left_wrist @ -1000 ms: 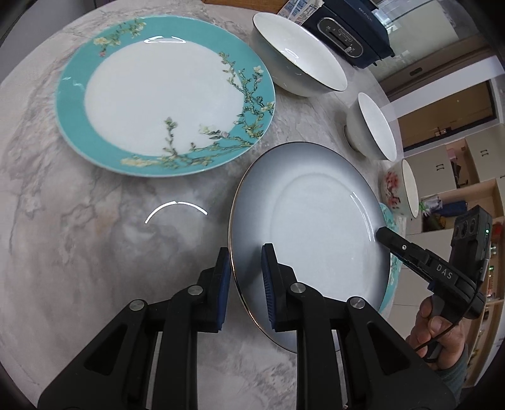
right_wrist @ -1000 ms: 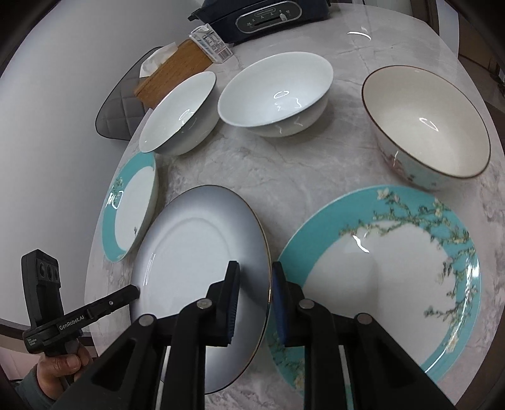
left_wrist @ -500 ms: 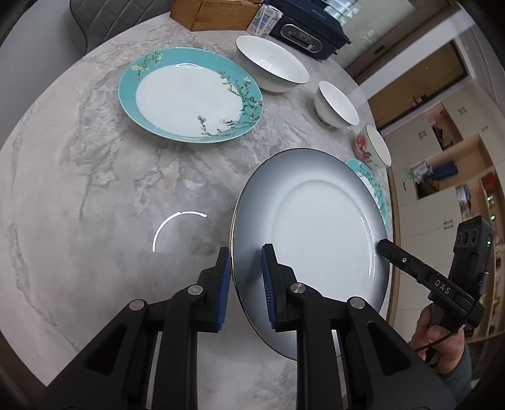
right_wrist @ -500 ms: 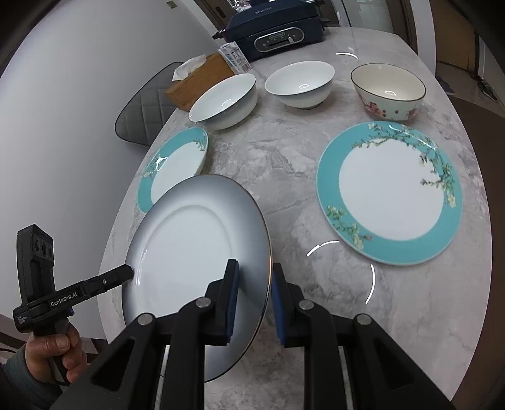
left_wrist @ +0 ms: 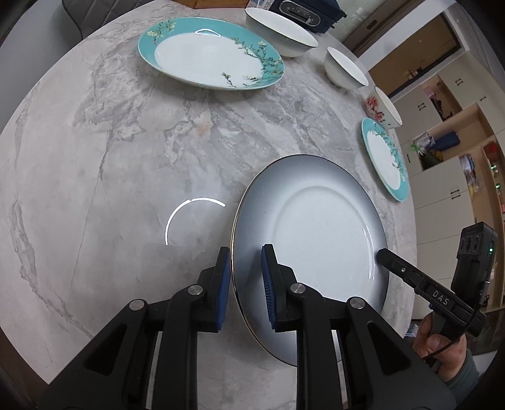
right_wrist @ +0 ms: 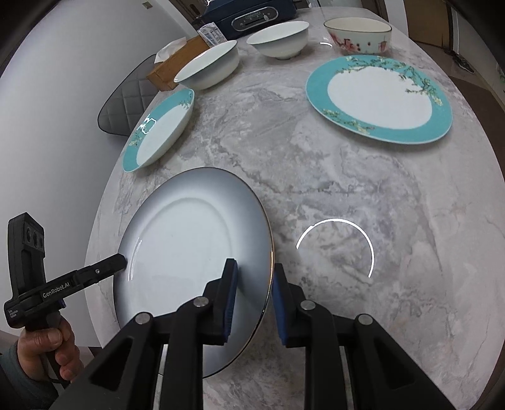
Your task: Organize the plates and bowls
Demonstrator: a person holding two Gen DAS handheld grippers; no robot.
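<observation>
While two handheld grippers share its weight, a grey plate (left_wrist: 315, 239) with a thin dark rim hangs tilted above the marble table (left_wrist: 104, 151). The left gripper (left_wrist: 245, 285) pinches the plate's near edge: the rim runs between its blue pads (left_wrist: 224, 284), one pad on the underside, the other on the upper face. From the right wrist view, the right gripper (right_wrist: 252, 291) straddles the opposite edge of the grey plate (right_wrist: 195, 252) the same way, its jaws drawn close on the rim, one pad flat on the upper face and the other just outside the rim, where contact cannot be made out. Each camera catches the other tool's black finger laid against the plate's far edge, with a hand (right_wrist: 47, 350) around the grip.

Beyond the grey plate on the table lie two teal plates with blossom branches: one (left_wrist: 211, 53) far beyond it in the left wrist view, the other (right_wrist: 378, 99) well beyond it, to the right in the right wrist view. Farther beyond the grey plate stand two white bowls (right_wrist: 208, 64) (right_wrist: 279, 39) and a bowl with pink flowers (right_wrist: 359, 38), all upright. A dark blue appliance (right_wrist: 252, 15) and a wooden tissue box (right_wrist: 173, 66) sit behind the bowls at the table's far end, beside a grey padded chair (right_wrist: 126, 104).
</observation>
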